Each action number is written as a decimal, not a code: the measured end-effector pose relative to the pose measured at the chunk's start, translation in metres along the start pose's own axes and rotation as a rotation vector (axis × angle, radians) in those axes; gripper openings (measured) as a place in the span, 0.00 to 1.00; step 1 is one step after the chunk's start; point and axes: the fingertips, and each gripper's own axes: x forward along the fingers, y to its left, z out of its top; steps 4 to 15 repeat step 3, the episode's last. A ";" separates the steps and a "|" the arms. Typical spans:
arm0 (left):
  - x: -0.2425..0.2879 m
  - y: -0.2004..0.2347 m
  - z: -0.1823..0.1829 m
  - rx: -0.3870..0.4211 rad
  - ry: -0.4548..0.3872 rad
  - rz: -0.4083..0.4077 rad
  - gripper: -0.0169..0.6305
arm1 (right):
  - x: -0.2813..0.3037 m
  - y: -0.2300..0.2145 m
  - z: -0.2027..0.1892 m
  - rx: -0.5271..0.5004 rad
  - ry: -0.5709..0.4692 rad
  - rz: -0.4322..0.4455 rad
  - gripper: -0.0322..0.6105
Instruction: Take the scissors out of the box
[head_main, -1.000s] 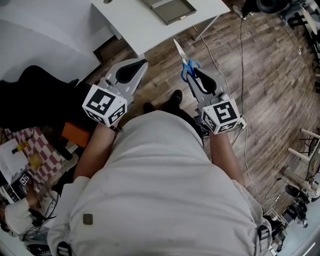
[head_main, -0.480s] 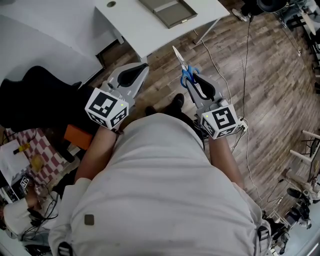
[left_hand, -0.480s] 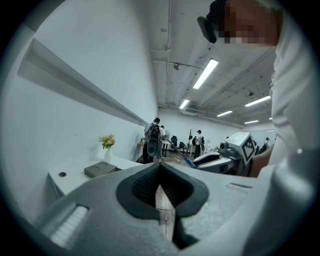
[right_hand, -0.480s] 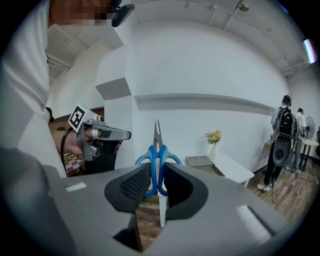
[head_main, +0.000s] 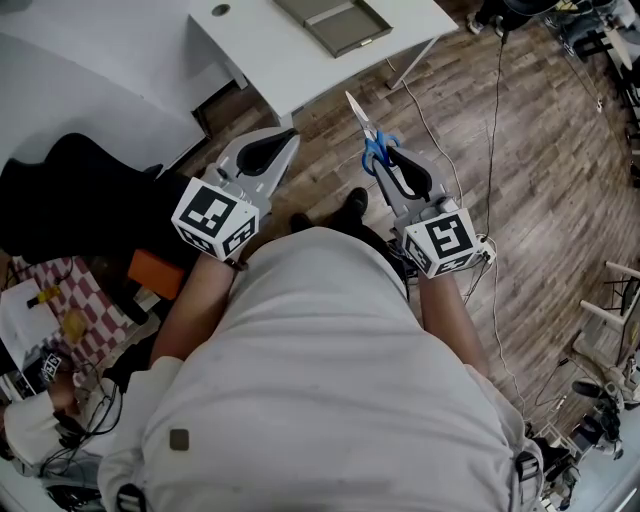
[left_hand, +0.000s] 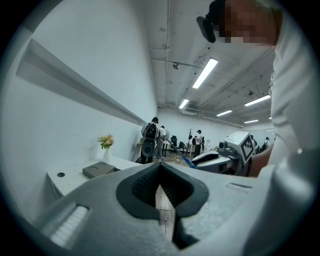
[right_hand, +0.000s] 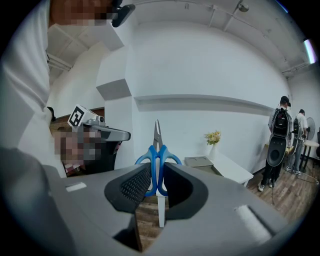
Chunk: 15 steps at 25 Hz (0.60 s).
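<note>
Scissors (right_hand: 157, 155): blue plastic loops and slim metal blades closed to a point, upright in the air, well apart from the box.
Right gripper (right_hand: 157, 186): your ribbed dark pads clamp the loops.
Left gripper (left_hand: 159, 175): you hold its jaws together, nothing between.
Box (head_main: 335, 20): flat grey square on the smooth white table (head_main: 285, 62).
Floor (head_main: 540, 180): wood-grain planks.
</note>
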 end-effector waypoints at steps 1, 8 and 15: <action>0.002 0.000 0.001 0.000 -0.001 0.000 0.03 | 0.000 -0.002 0.000 -0.001 0.000 0.001 0.21; 0.005 0.000 0.002 0.000 -0.002 -0.001 0.03 | 0.000 -0.005 0.001 -0.003 0.000 0.003 0.21; 0.005 0.000 0.002 0.000 -0.002 -0.001 0.03 | 0.000 -0.005 0.001 -0.003 0.000 0.003 0.21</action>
